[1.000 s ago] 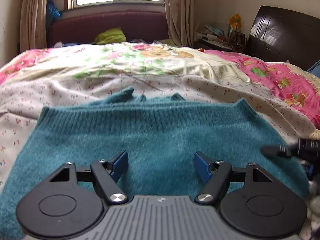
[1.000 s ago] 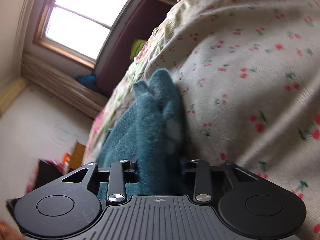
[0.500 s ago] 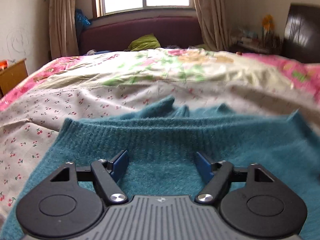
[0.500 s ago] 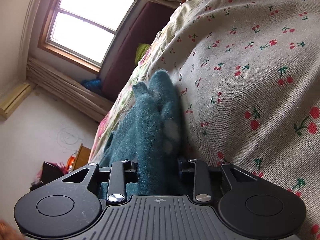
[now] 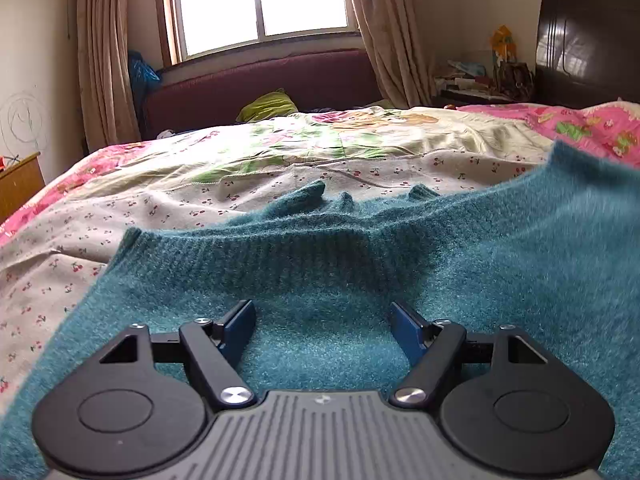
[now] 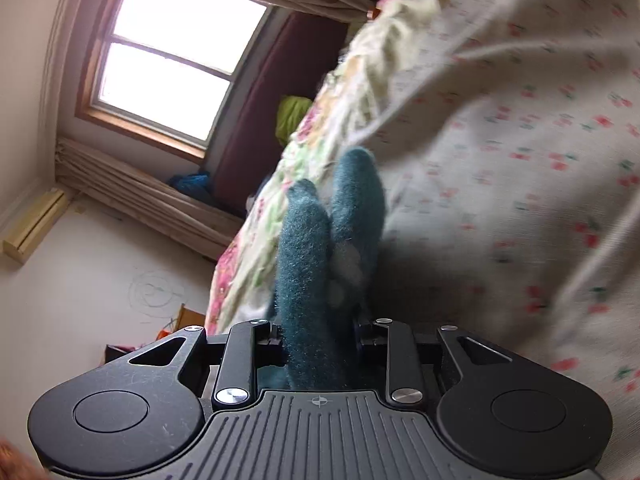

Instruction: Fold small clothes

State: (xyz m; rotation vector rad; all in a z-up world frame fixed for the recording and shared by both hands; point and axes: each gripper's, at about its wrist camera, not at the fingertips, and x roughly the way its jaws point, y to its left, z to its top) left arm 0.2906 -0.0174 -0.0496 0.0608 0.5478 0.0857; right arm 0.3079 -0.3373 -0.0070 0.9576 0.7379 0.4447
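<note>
Sweater corner (image 5: 580,184) now lifted off bedsheet (image 5: 160,208)

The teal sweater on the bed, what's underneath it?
The teal sweater lies on a cherry-print sheet, which shows around its left and far edges. The sheet directly beneath is covered by the knit, so anything lying under it cannot be seen.

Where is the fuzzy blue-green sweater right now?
The teal sweater lies on the cherry-print bedsheet, under the open left gripper. Its right edge is lifted, pinched in the right gripper.
</note>
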